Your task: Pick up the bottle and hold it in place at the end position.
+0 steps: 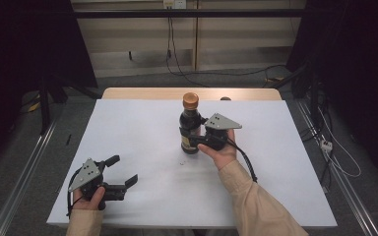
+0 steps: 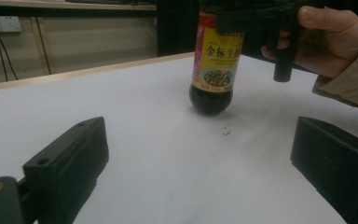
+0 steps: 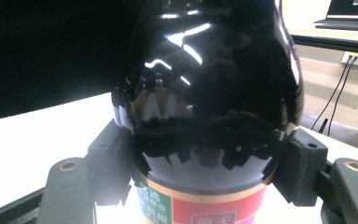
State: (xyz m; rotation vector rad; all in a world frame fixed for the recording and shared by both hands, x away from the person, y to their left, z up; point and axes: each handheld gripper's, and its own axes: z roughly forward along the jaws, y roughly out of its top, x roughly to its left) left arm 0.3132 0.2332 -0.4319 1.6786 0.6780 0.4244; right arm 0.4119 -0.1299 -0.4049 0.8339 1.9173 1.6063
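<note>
High view puts my left gripper [image 1: 120,177] nearest, at the lower left of the frame, lying low over the white table [image 1: 138,132] with its jaws spread wide and nothing between them. My left hand [image 1: 91,199] wraps its grip at the bottom edge. From the left gripper view I look out between those two parted jaws across bare tabletop, and the dark sauce bottle [image 2: 213,60] stands ahead, in the upper middle of that frame, well apart from my left jaws.

Farther up, near the centre of the high view, my right hand [image 1: 222,152] brings the right gripper [image 1: 191,139] in from the right of the sauce bottle. The jaws are clamped on the bottle's body at label height, one on either side. The right gripper view confirms it: the glossy black shoulder swells between the two jaws, both pressed against the glass just above the red and green label.

The bottle stands upright, long axis vertical, orange cap [image 1: 191,100] on top at the upper centre. Its base looks to be on the table, though I cannot be certain it bears weight.

I judge the right hand owns whatever comes next; any lift should follow that vertical axis, since the left gripper is much the farther of the two.
</note>
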